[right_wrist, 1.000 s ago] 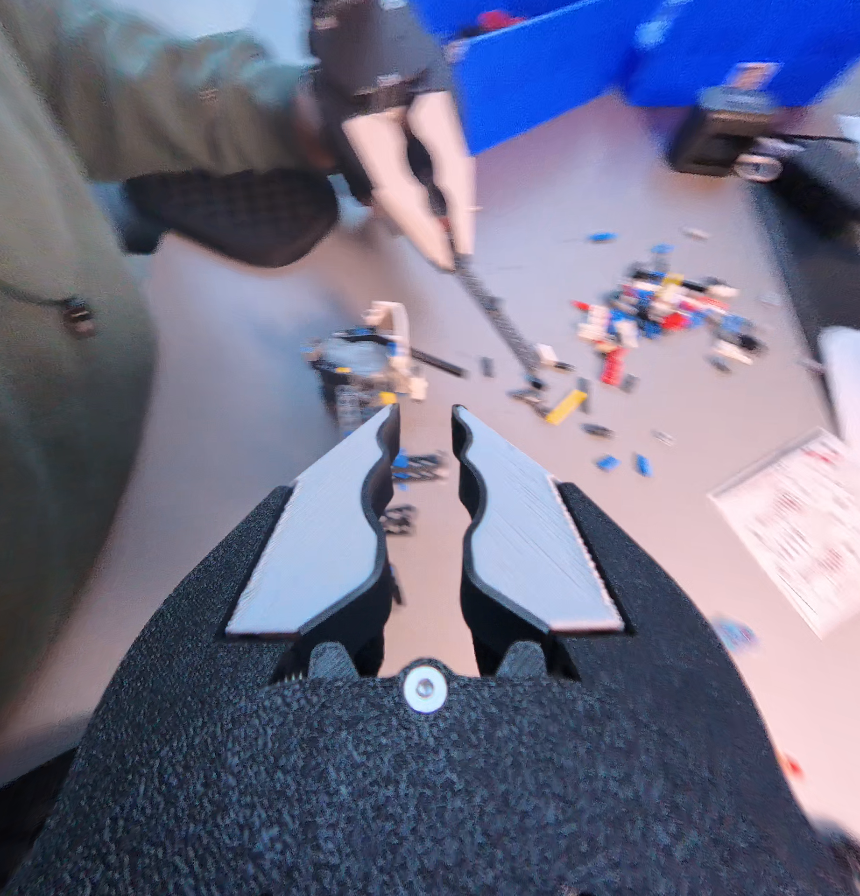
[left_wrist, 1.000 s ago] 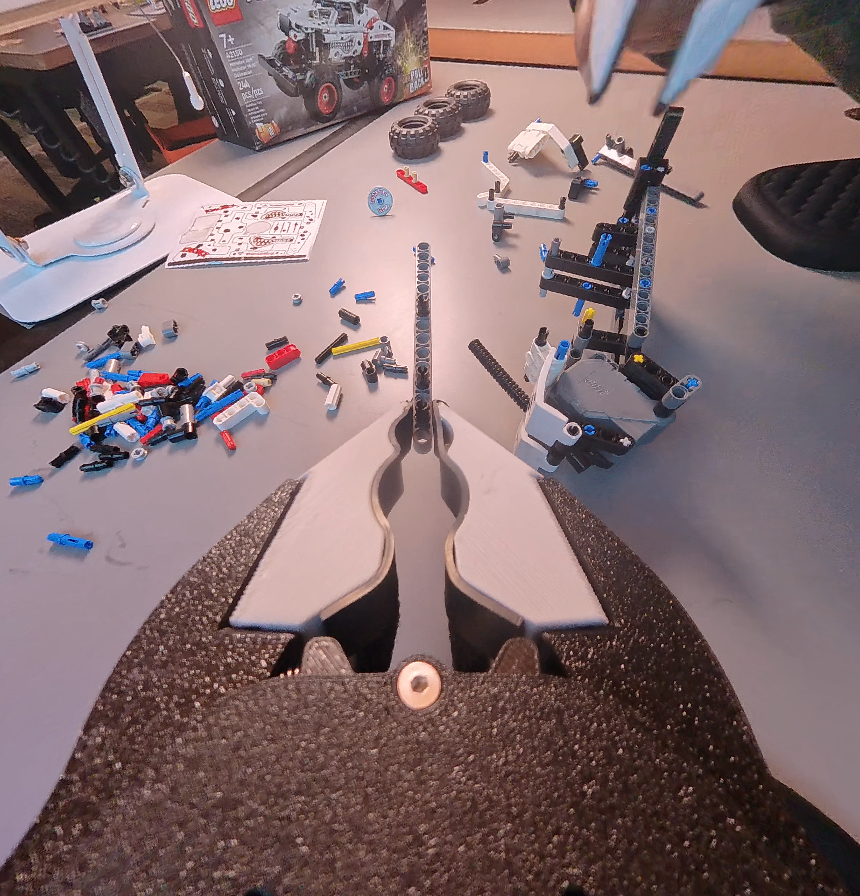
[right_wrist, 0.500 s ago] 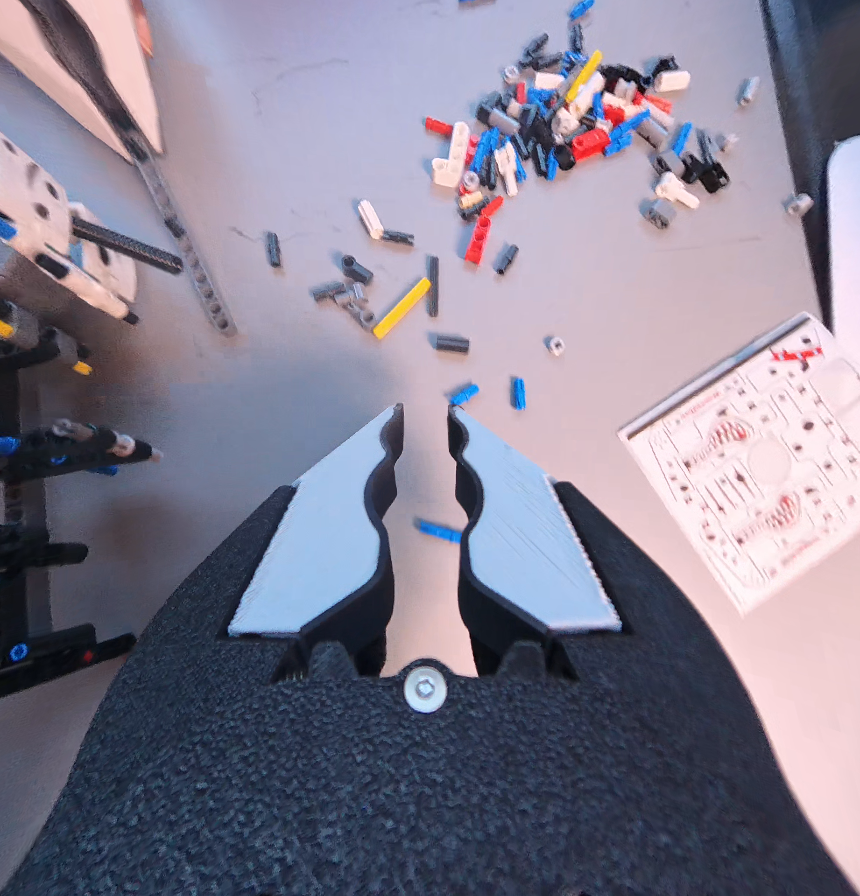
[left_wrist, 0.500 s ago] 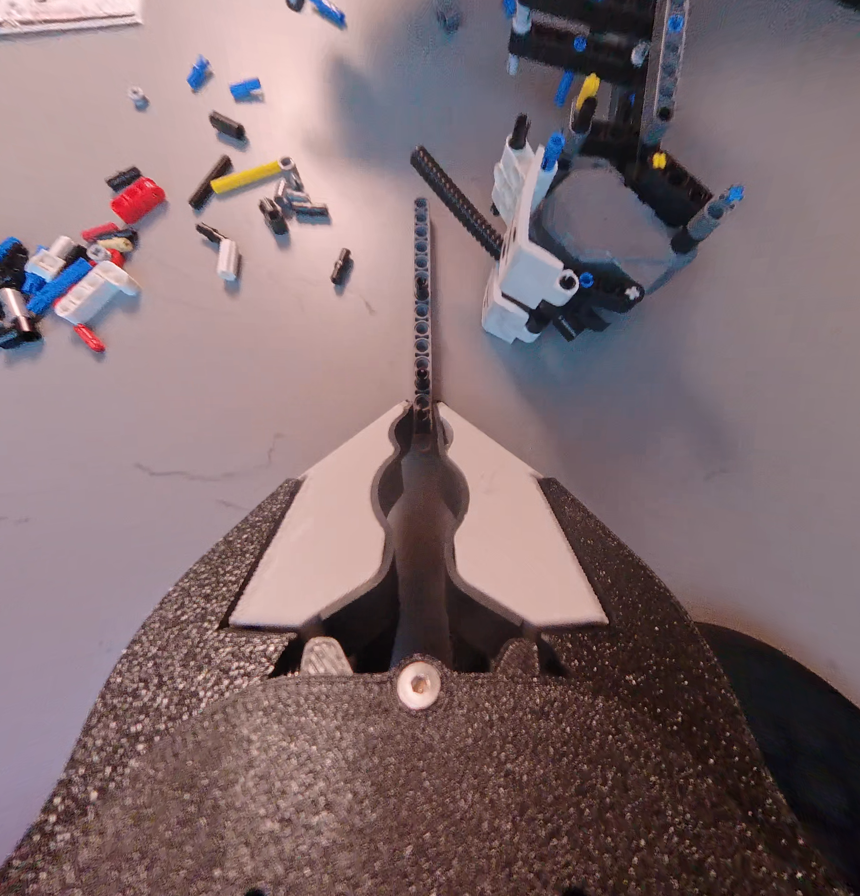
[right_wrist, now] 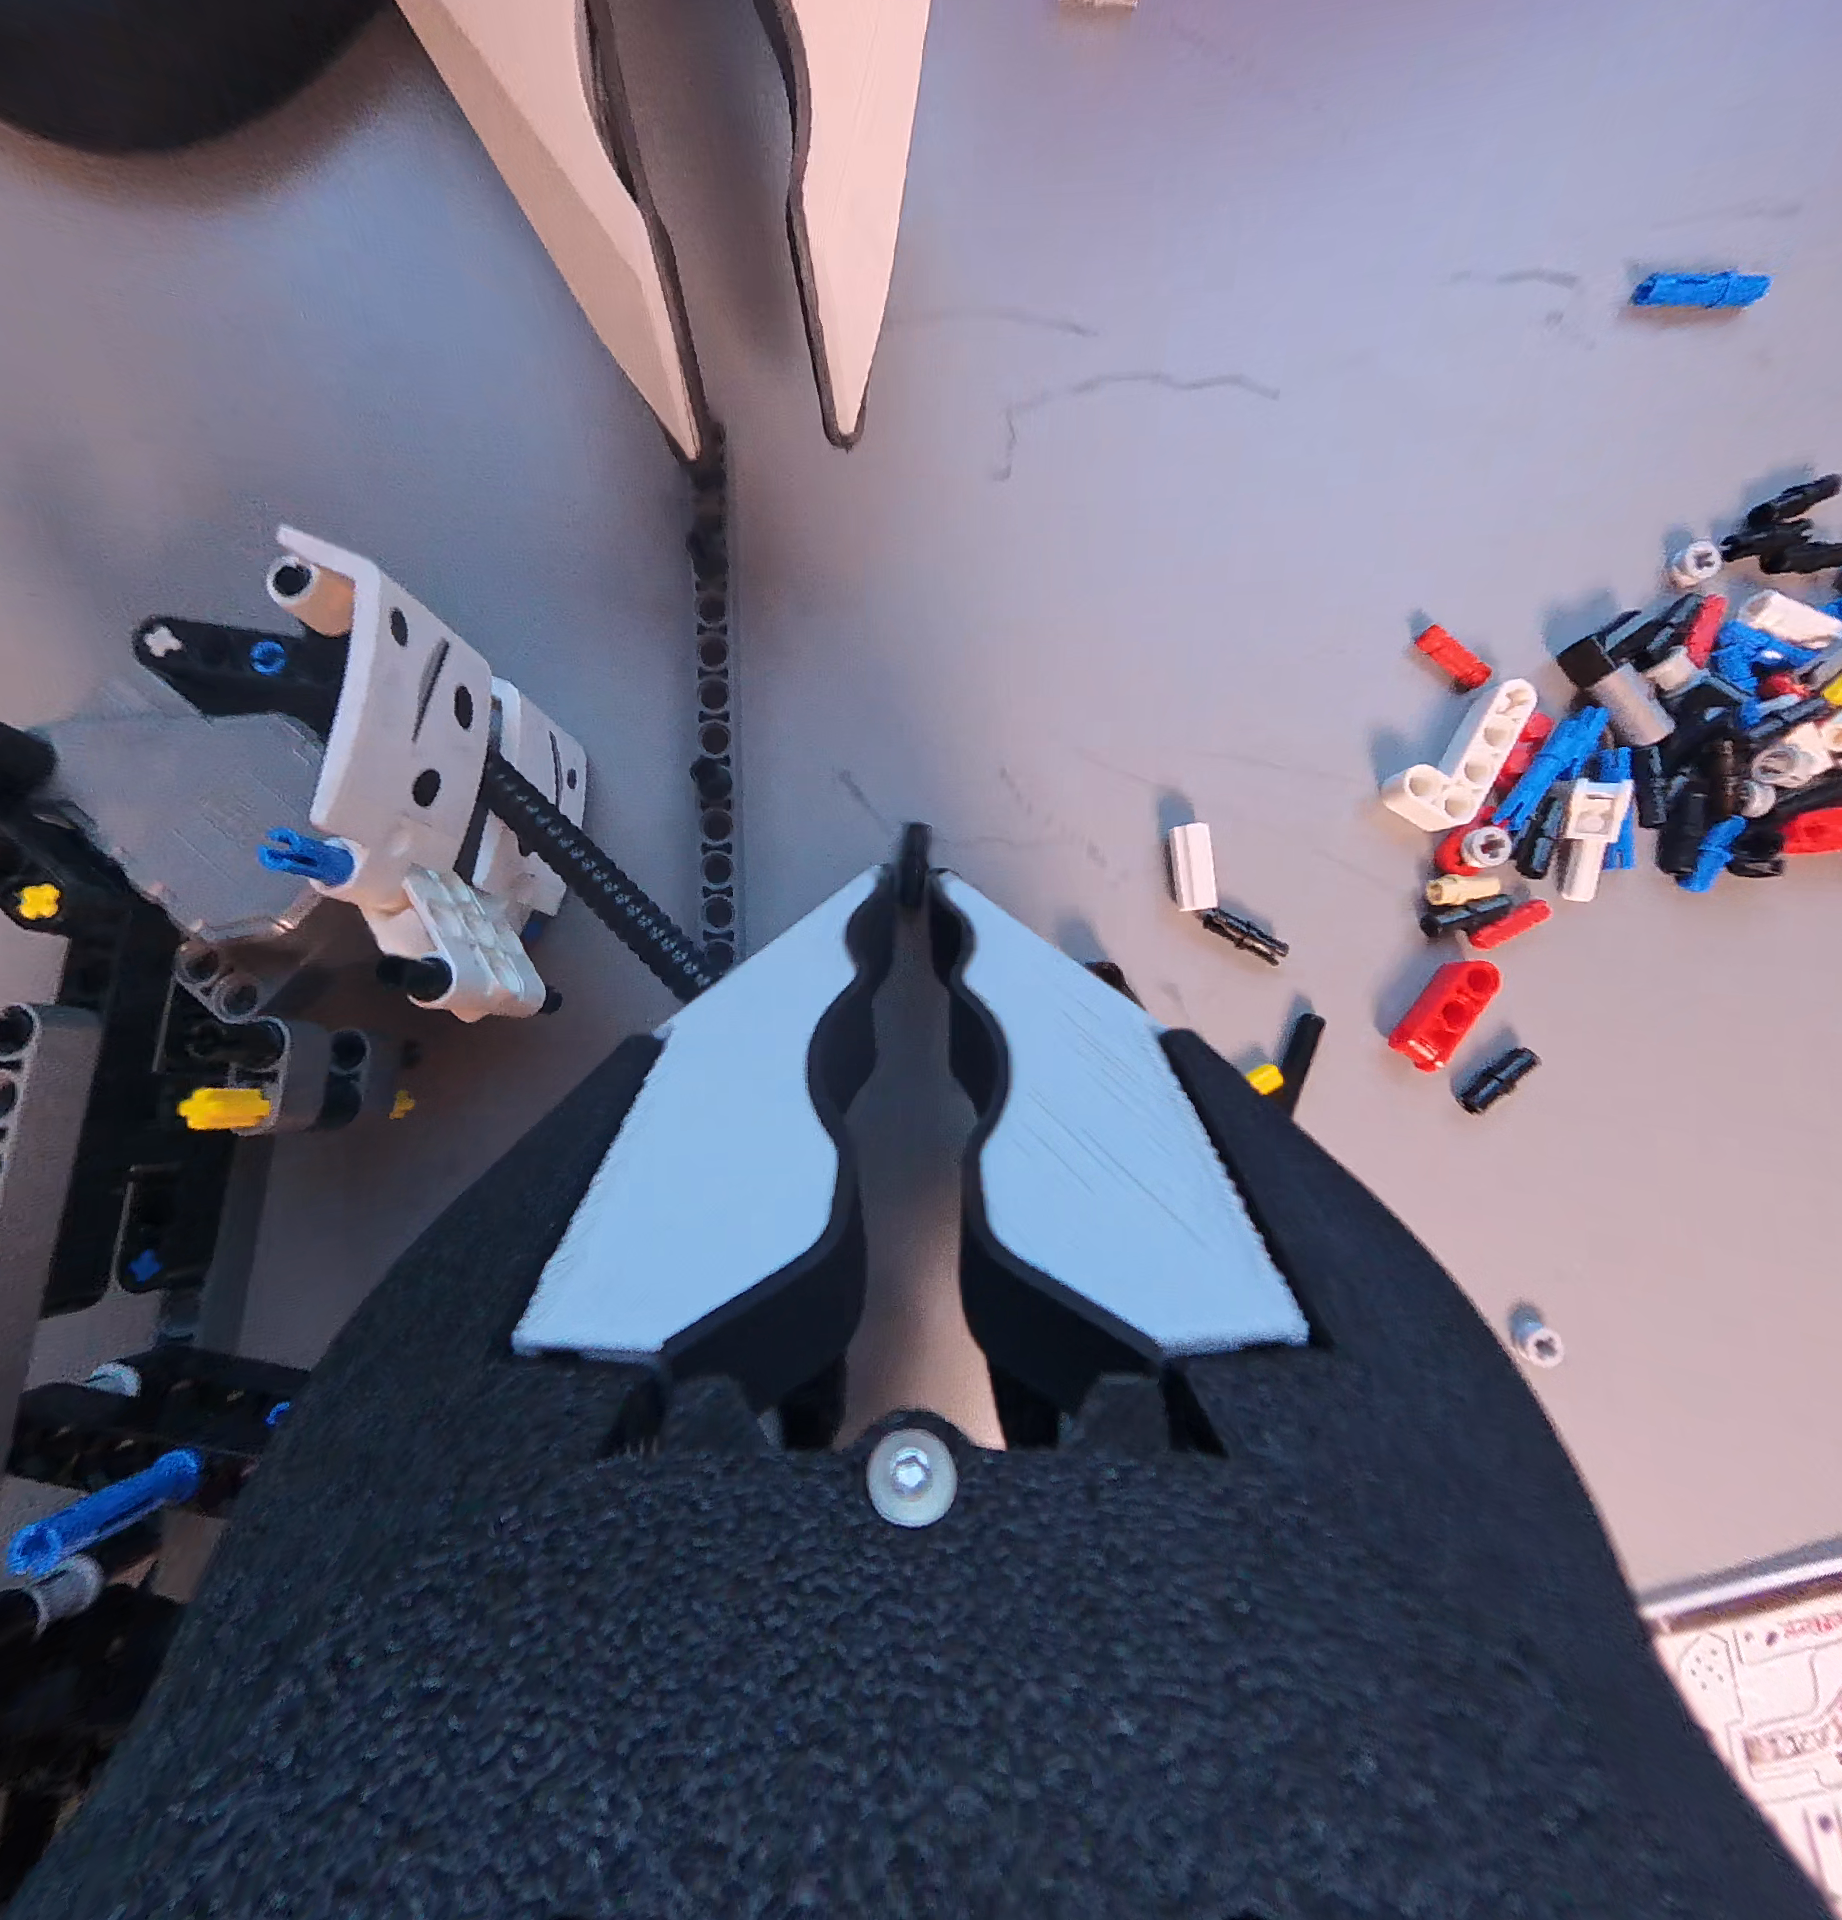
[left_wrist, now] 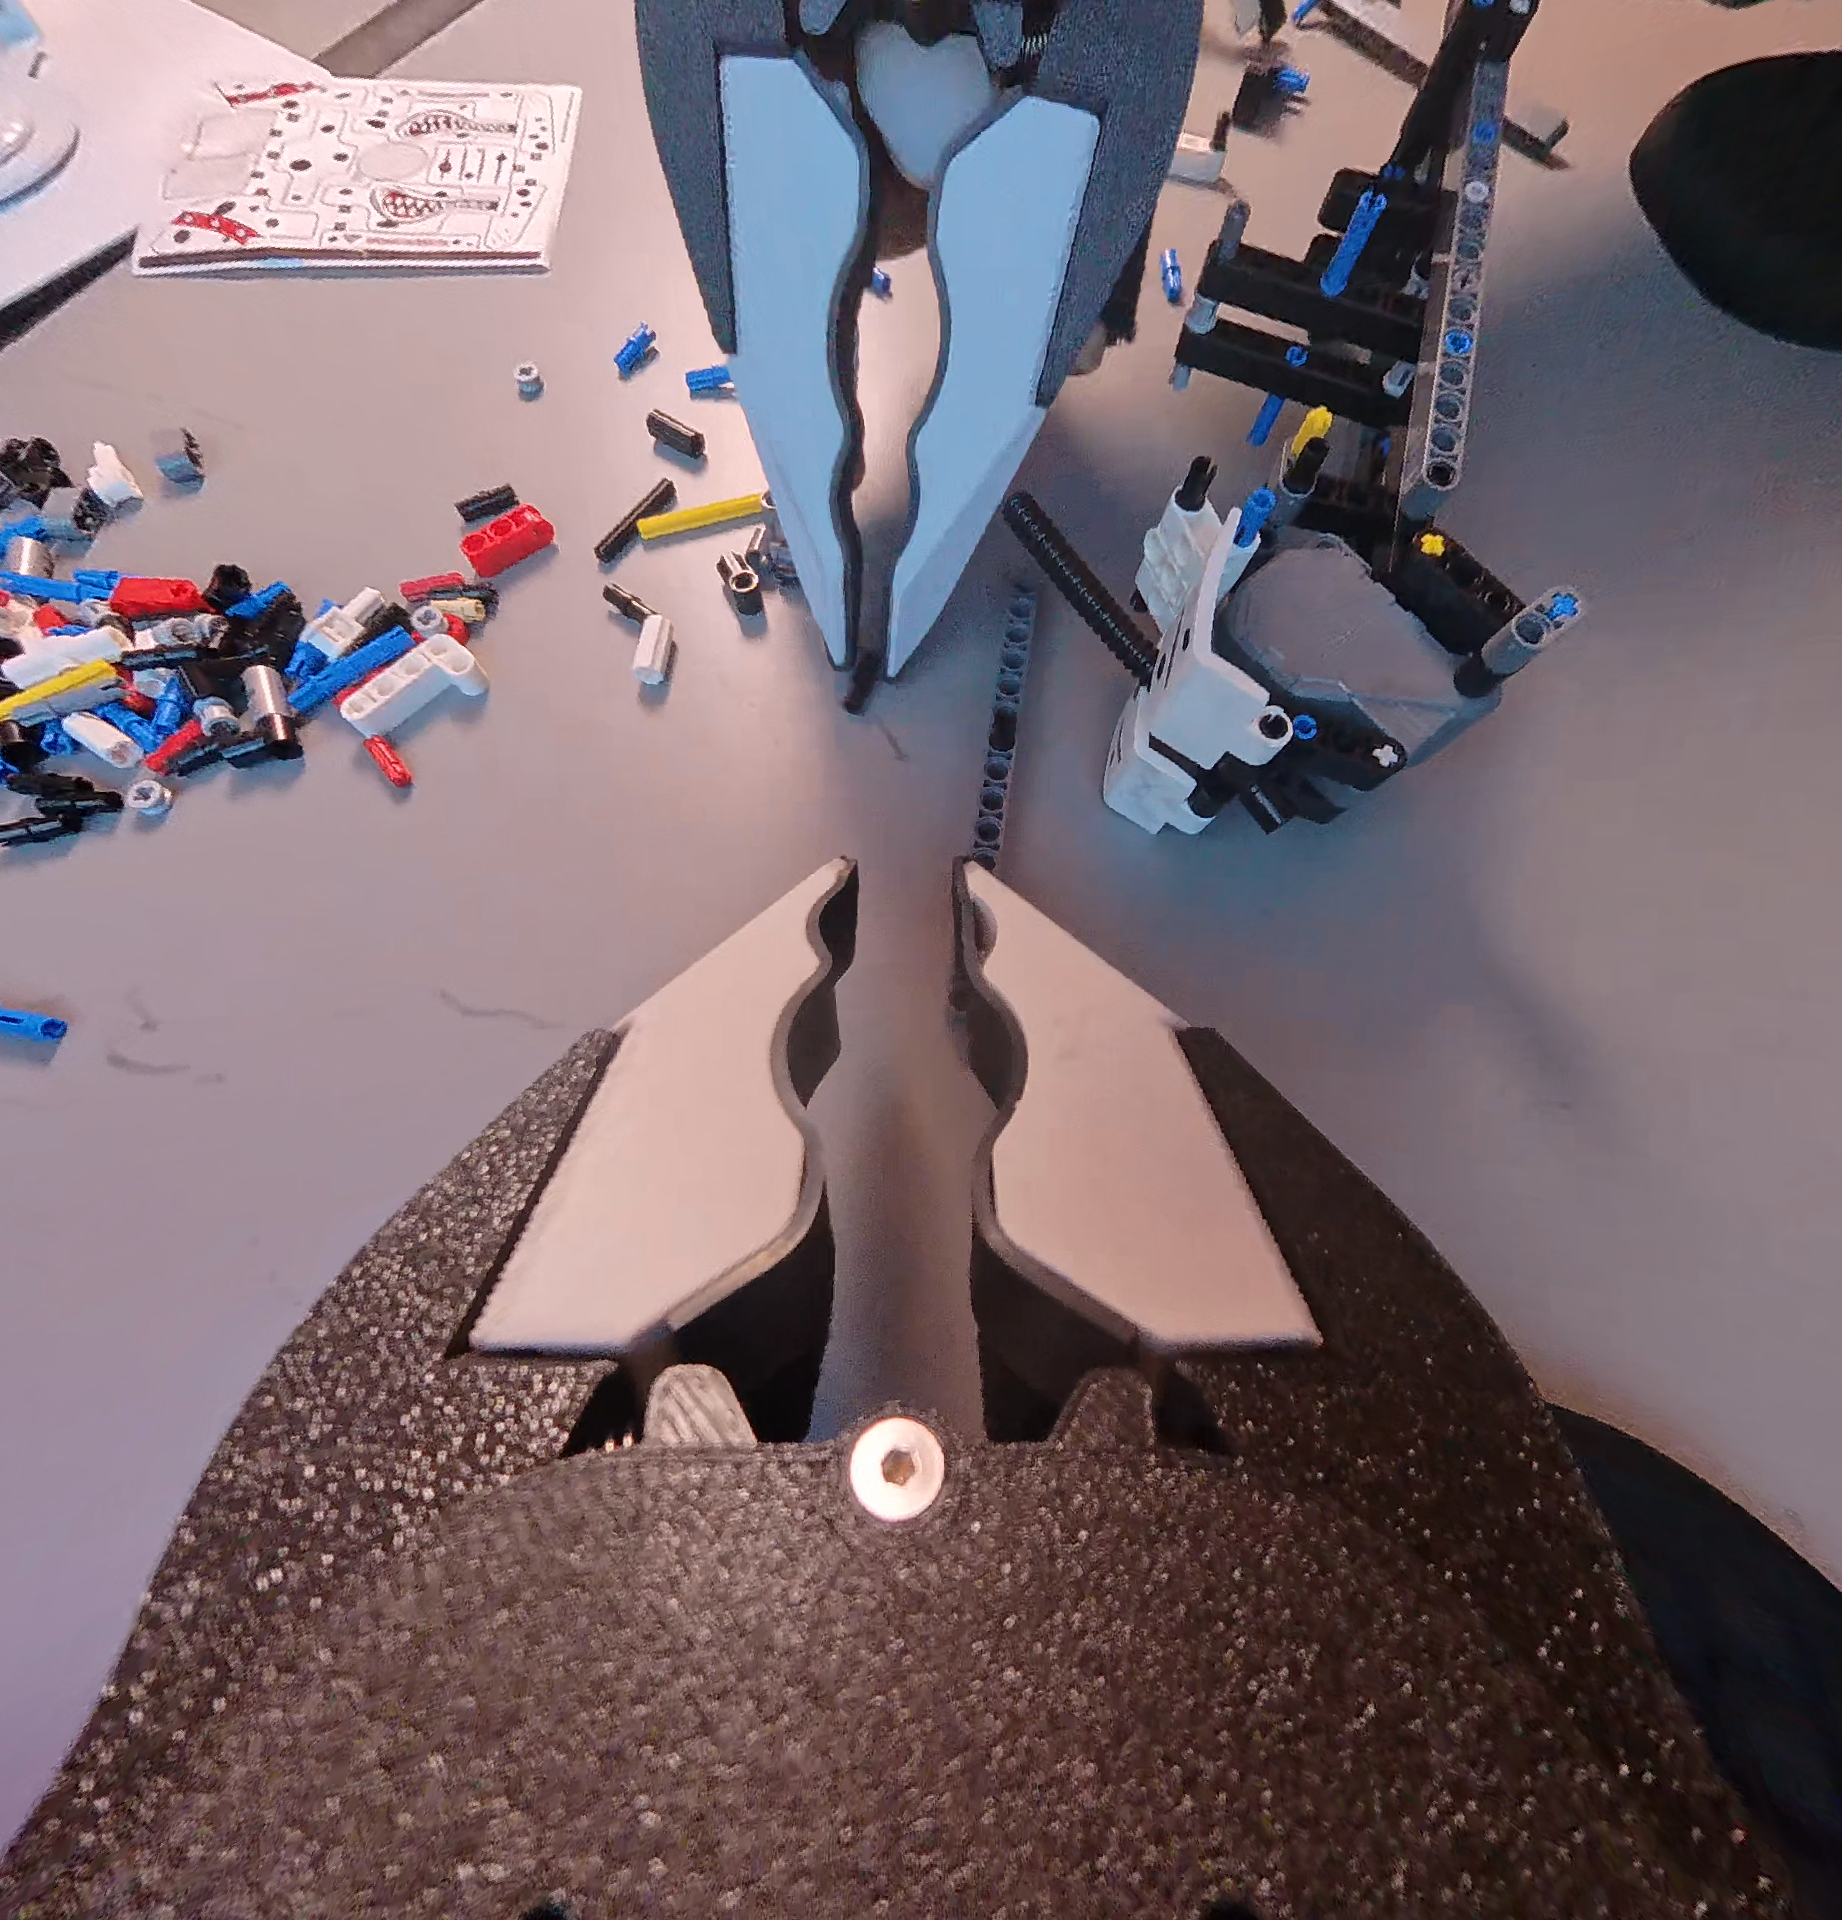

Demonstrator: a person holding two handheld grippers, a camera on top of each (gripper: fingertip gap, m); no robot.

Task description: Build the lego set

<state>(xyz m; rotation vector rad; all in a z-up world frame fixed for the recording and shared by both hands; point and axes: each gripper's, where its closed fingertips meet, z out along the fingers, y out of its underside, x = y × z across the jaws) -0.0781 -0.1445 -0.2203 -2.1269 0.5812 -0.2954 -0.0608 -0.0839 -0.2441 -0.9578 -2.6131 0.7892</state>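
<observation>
Nearest to us, our left gripper [left_wrist: 904,878] hangs low over the grey table [left_wrist: 377,1039] with its jaws parted and nothing between them. The long grey beam [left_wrist: 1003,717] lies flat on the table just past its right fingertip, free of any grip.

A little farther out, our right gripper [right_wrist: 909,875] points down at the table from the opposite side. Its tips are pinched on a small black pin [right_wrist: 911,847], whose end pokes out beyond them; in the left wrist view the same pin [left_wrist: 861,686] shows under the tips, close to or touching the table.

Beside the beam stands the partly built model [left_wrist: 1312,665]: a grey block with a white panel, a black toothed rod sticking out toward the beam, and a black and grey frame studded with blue and yellow pins rising behind it. We judge this to be a chassis at an early to middle stage, standing without wheels.

To the left lies a loose pile of parts [left_wrist: 169,655] in blue, red, black, white and yellow, with single pieces strewn between it and the grippers. That many unused parts tells us much of the build is left. The beam and the pin look like the next pieces to join.

Farthest off, the sticker sheet [left_wrist: 361,177] lies flat, apparently unused.
</observation>
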